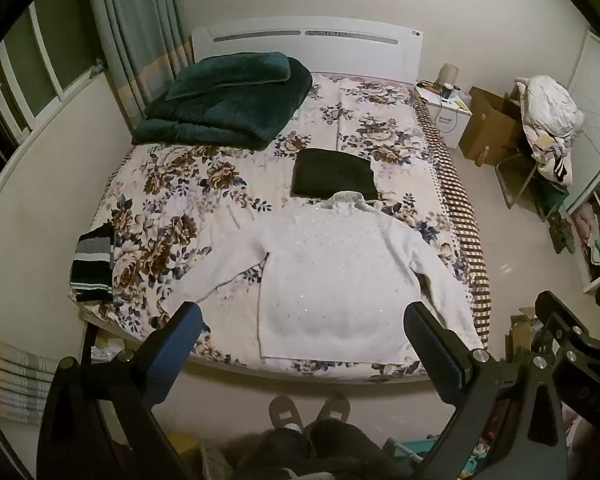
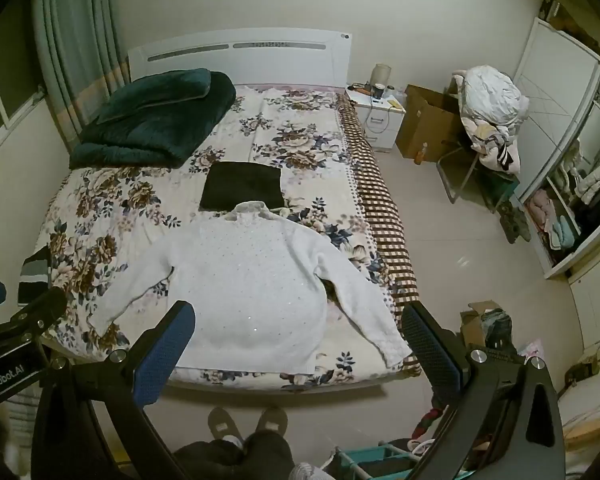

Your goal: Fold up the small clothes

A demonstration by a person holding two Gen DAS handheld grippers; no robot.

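A white sequinned sweater (image 1: 332, 272) lies flat on the floral bed (image 1: 204, 184), sleeves spread, hem toward the near edge; it also shows in the right wrist view (image 2: 252, 280). A folded black garment (image 1: 332, 178) lies just beyond its collar, seen too in the right wrist view (image 2: 242, 186). A striped black, grey and white garment (image 1: 92, 268) lies at the bed's near left corner. My left gripper (image 1: 304, 328) is open and empty, held above the near bed edge. My right gripper (image 2: 296, 324) is open and empty, beside it to the right.
A folded dark green quilt with a pillow (image 1: 224, 100) sits at the head of the bed. A white nightstand (image 2: 376, 114), cardboard box (image 2: 424, 124) and a chair piled with clothes (image 2: 488, 112) stand right. An open wardrobe (image 2: 572, 200) is far right. The person's feet (image 1: 308, 408) stand at the bed's foot.
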